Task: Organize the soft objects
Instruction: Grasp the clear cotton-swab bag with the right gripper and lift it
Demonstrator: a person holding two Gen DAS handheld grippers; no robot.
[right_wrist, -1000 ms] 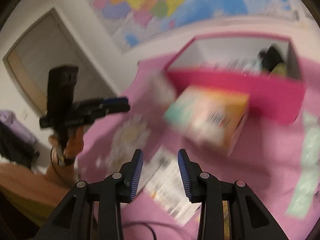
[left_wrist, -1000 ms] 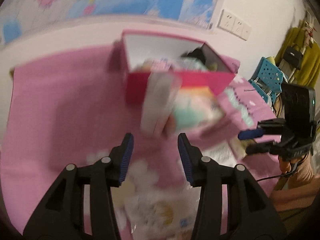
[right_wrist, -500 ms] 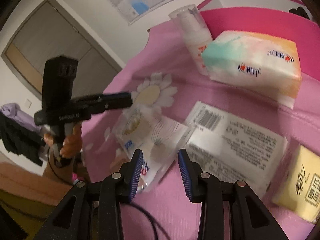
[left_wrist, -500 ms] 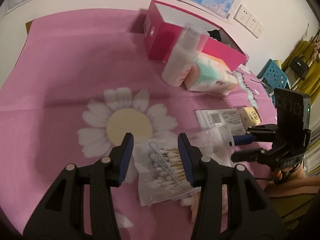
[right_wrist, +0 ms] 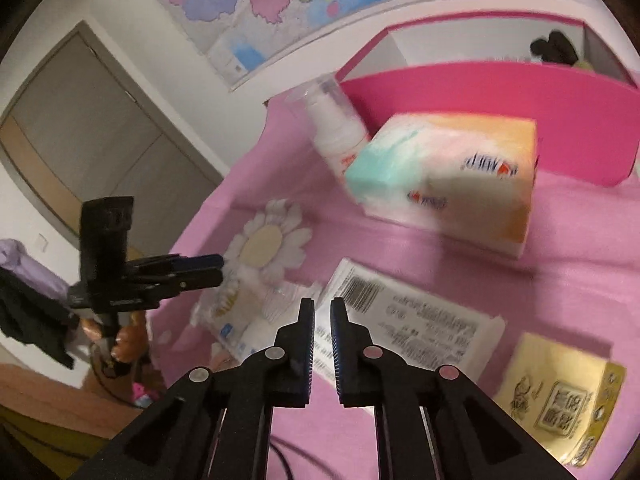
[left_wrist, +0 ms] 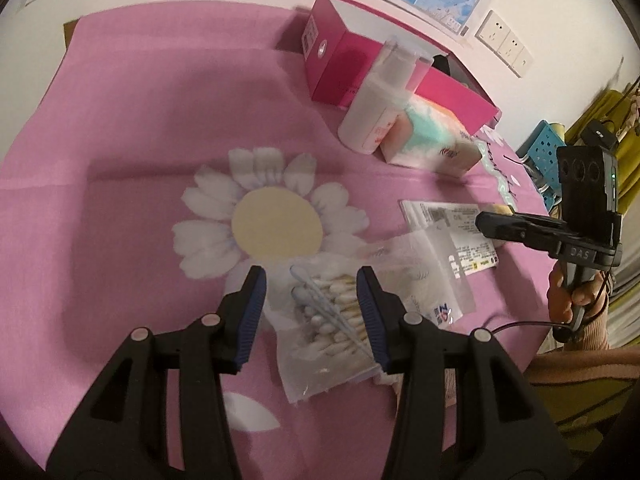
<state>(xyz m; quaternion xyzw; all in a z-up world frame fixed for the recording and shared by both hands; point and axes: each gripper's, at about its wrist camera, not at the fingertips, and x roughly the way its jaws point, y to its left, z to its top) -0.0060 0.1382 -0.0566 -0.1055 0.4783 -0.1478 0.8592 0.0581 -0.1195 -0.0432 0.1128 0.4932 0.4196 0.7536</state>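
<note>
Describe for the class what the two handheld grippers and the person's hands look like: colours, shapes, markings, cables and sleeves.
Both the left gripper and right gripper are black plastic with triangular cut-outs, silver rivets and ribbed blue pads. Each carries a boxy black camera block; the right one's shows a green light. A thin black cable hangs below it. The right hand wears a pinkish-brown sleeve.

We cannot read the blurred tissue pack (right_wrist: 448,176), and the dark item inside the pink box (right_wrist: 492,108) stays unclear; the left claw (left_wrist: 310,308) hides part of the cotton swab bag (left_wrist: 328,320)
</note>
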